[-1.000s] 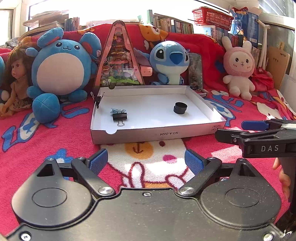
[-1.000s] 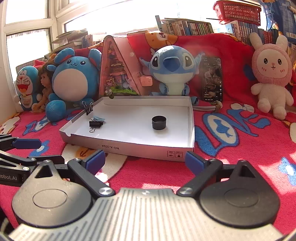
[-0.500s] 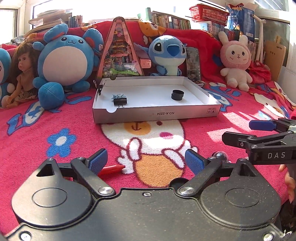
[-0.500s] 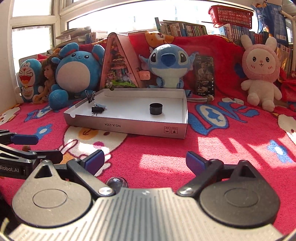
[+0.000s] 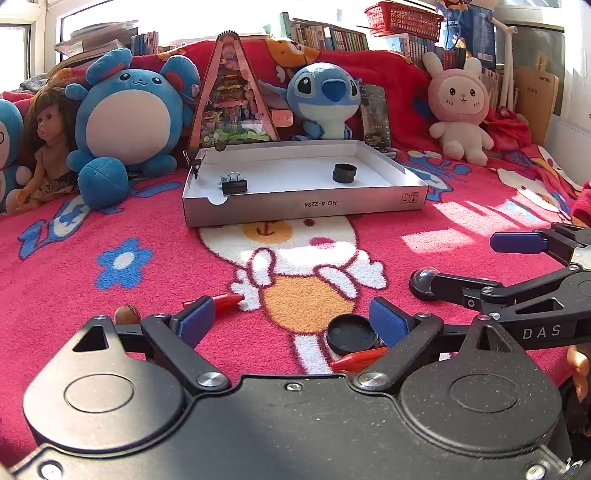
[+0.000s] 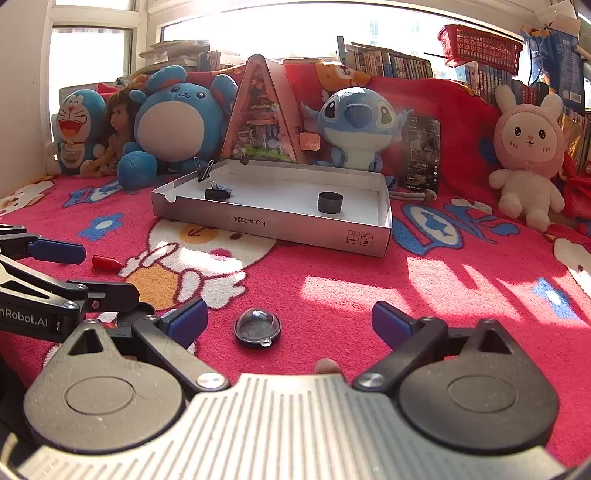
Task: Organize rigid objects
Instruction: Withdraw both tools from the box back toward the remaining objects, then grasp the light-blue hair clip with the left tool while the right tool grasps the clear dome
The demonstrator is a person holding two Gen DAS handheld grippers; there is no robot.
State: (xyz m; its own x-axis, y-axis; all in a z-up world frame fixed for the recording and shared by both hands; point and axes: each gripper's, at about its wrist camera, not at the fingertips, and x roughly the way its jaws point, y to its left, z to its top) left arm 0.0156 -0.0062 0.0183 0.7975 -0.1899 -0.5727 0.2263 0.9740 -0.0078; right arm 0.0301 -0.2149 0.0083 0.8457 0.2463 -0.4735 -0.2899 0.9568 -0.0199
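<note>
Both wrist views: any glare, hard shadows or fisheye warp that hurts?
Left wrist: window blown out; sharp sun patches on the blanket; box edges bowed.
Right wrist: window fully clipped, washing out the plush tops; sun bars on the blanket; glint on the clear dome; corners vignetted.

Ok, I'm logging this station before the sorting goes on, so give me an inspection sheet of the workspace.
Surface: red cartoon blanket, sunlit patches.
Job's things: white tray holds binder clip and black ring; on the blanket lie black cap, two red crayons, clear dome.
Clutter: plush toys, a doll.
Grippers: left gripper and right gripper both open, empty.
Cables: nothing seen.
Surroundings: window, bookshelf, red basket.
</note>
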